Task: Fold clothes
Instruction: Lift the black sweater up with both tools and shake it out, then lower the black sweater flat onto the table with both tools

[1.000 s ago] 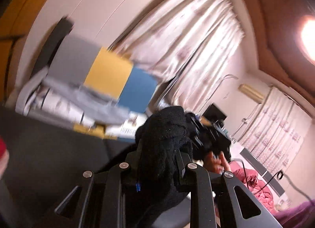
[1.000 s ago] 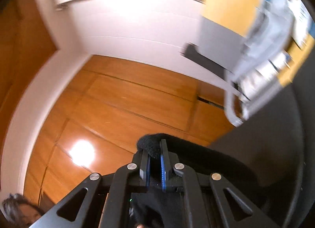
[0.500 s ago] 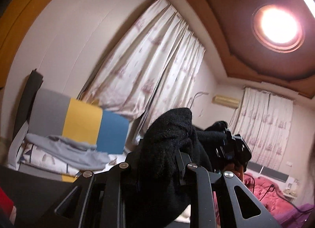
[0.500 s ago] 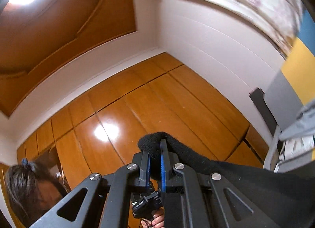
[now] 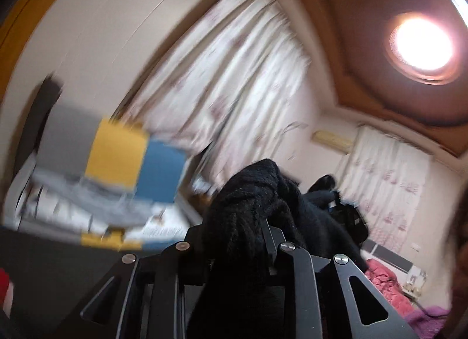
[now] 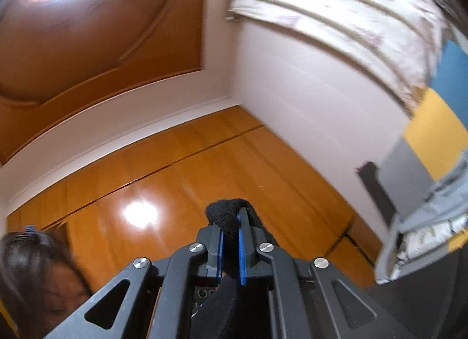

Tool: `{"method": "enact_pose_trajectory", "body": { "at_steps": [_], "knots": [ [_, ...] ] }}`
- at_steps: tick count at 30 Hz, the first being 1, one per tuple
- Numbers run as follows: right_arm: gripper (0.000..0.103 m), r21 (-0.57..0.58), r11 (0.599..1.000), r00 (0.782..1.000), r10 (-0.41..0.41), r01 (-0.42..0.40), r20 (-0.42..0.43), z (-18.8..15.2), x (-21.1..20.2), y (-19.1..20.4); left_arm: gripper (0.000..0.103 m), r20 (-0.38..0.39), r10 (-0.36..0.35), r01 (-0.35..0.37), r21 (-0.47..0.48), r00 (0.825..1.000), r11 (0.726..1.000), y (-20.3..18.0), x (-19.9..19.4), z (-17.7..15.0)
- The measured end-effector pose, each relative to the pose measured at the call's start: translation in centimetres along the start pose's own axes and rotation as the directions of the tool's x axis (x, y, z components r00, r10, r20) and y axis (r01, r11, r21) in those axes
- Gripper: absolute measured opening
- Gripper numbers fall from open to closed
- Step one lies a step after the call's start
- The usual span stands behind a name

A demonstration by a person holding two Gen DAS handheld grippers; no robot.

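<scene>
I find the left tool (image 5: 237, 230) clamped on a thick bunch of the black knit garment (image 5: 248, 192), held aloft and aimed toward the curtains (image 5: 234, 81) and ceiling light (image 5: 421, 40). My right tool (image 6: 231, 230) pinches a thin edge of the same garment (image 6: 226, 211) between its blue pads (image 6: 242, 239), pointed at the wood panelling (image 6: 181, 169). The background is blurred. The person's head (image 6: 35, 268) sits at the lower left of the right view.
</scene>
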State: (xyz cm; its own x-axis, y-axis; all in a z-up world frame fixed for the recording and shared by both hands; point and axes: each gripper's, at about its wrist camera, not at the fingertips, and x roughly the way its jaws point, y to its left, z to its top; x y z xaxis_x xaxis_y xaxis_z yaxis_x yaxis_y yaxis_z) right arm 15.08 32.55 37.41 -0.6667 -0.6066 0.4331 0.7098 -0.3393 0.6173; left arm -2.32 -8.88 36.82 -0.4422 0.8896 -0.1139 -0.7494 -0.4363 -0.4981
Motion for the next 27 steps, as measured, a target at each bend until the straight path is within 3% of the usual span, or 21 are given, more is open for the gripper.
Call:
{"method": "enact_pose_trajectory", "body": {
  "at_steps": [2, 4, 6, 8, 9, 10, 11, 12, 13, 14, 15, 17, 19, 21, 23, 27],
  "knots": [
    [0.006, 0.053, 0.994, 0.995, -0.095, 0.096, -0.018, -0.9, 1.0, -4.4, 0.026, -0.079, 0.09, -0.094, -0.051, 0.993, 0.994, 4.6, 3.9, -1.0],
    [0.006, 0.117, 0.972, 0.978, -0.201, 0.206, -0.051, -2.3, 2.4, -10.1, 0.026, -0.159, 0.164, -0.181, -0.102, 0.974, 0.978, 9.7, 8.1, -2.3],
    [0.007, 0.17, 0.927, 0.942, -0.322, 0.334, -0.096, -4.1, 3.8, -16.2, 0.028, -0.242, 0.249, -0.286, -0.131, 0.938, 0.949, 15.3, 12.3, -4.2],
    [0.008, 0.193, 0.867, 0.885, -0.429, 0.46, -0.18, -6.5, 5.3, -23.1, 0.034, -0.345, 0.358, -0.422, -0.131, 0.868, 0.897, 21.1, 16.5, -6.9],
    [0.01, 0.192, 0.822, 0.839, -0.495, 0.537, -0.228, -8.0, 5.7, -26.7, 0.037, -0.405, 0.402, -0.485, -0.125, 0.821, 0.865, 23.7, 18.3, -8.7],
    [0.011, 0.187, 0.767, 0.781, -0.555, 0.614, -0.287, -9.6, 6.2, -30.3, 0.039, -0.472, 0.437, -0.546, -0.118, 0.766, 0.83, 26.4, 20.0, -10.8],
    [0.015, 0.185, 0.702, 0.712, -0.603, 0.688, -0.36, -11.3, 6.5, -33.7, 0.039, -0.54, 0.47, -0.611, -0.106, 0.698, 0.785, 28.9, 21.6, -13.1],
    [0.023, 0.186, 0.636, 0.645, -0.633, 0.749, -0.429, -13.0, 6.4, -36.7, 0.039, -0.591, 0.49, -0.659, -0.098, 0.641, 0.745, 30.8, 22.5, -15.2],
    [0.024, 0.195, 0.587, 0.6, -0.647, 0.786, -0.471, -14.4, 5.7, -38.7, 0.039, -0.619, 0.495, -0.685, -0.097, 0.61, 0.722, 32.0, 22.8, -17.0],
    [0.024, 0.221, 0.566, 0.594, -0.65, 0.795, -0.475, -15.3, 4.4, -39.6, 0.039, -0.635, 0.498, -0.702, -0.1, 0.591, 0.705, 32.9, 22.7, -18.5],
    [0.024, 0.246, 0.544, 0.588, -0.651, 0.802, -0.479, -16.3, 3.0, -40.4, 0.04, -0.636, 0.495, -0.707, -0.115, 0.592, 0.698, 33.3, 22.2, -19.4],
    [0.027, 0.278, 0.509, 0.577, -0.659, 0.814, -0.483, -17.8, 0.4, -41.4, 0.043, -0.615, 0.485, -0.703, -0.167, 0.622, 0.691, 33.6, 20.5, -20.8],
    [0.027, 0.229, 0.519, 0.561, -0.685, 0.823, -0.464, -17.8, -1.9, -39.8, 0.048, -0.571, 0.509, -0.708, -0.192, 0.644, 0.68, 32.7, 18.5, -21.1],
    [0.027, 0.136, 0.523, 0.524, -0.73, 0.842, -0.439, -17.4, -4.6, -36.8, 0.05, -0.521, 0.538, -0.709, -0.202, 0.662, 0.676, 30.9, 16.5, -21.3],
    [0.027, 0.078, 0.494, 0.478, -0.771, 0.866, -0.421, -17.1, -7.2, -34.0, 0.052, -0.478, 0.547, -0.69, -0.196, 0.688, 0.696, 28.7, 15.2, -22.0],
    [0.027, 0.098, 0.413, 0.416, -0.819, 0.905, -0.395, -16.7, -13.8, -28.8, 0.056, -0.444, 0.533, -0.636, -0.117, 0.72, 0.763, 23.6, 14.9, -25.0]
  ]
}}
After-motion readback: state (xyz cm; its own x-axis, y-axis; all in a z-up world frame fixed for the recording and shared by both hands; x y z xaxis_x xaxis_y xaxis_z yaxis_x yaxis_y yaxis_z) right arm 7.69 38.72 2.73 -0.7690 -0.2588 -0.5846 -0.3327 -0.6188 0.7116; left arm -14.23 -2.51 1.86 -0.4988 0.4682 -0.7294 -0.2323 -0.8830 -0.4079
